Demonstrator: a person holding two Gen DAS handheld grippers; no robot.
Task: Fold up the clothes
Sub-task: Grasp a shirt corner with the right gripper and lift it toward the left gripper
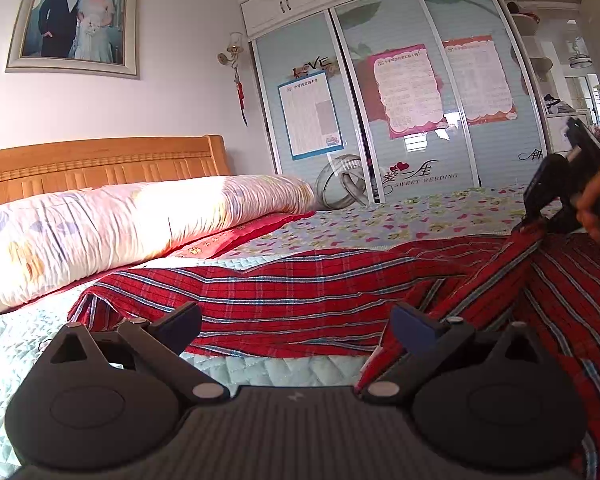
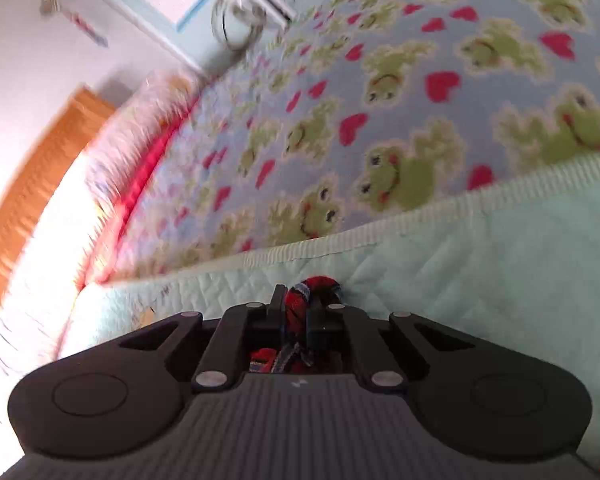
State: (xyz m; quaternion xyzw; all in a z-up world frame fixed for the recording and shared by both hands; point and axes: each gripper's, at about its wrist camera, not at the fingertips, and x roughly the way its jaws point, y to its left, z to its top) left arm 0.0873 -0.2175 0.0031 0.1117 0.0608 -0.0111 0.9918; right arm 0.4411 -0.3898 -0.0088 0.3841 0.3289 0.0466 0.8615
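Note:
A red plaid garment [image 1: 300,296] lies spread across the bed in the left wrist view. My left gripper [image 1: 296,326] is open and low over the garment's near edge, with cloth under its right finger [image 1: 414,330]. My right gripper [image 2: 300,304] is shut on a bunched fold of the red plaid garment [image 2: 296,308]. It also shows at the right of the left wrist view [image 1: 540,216], lifting a corner of the cloth into a taut ridge.
A pale green quilted cover [image 1: 260,372] lies under the garment. A frog-and-heart blanket [image 2: 400,120] lies beyond it. A long floral pillow [image 1: 120,228] rests against the wooden headboard [image 1: 100,164]. A sliding-door wardrobe [image 1: 400,112] stands behind the bed.

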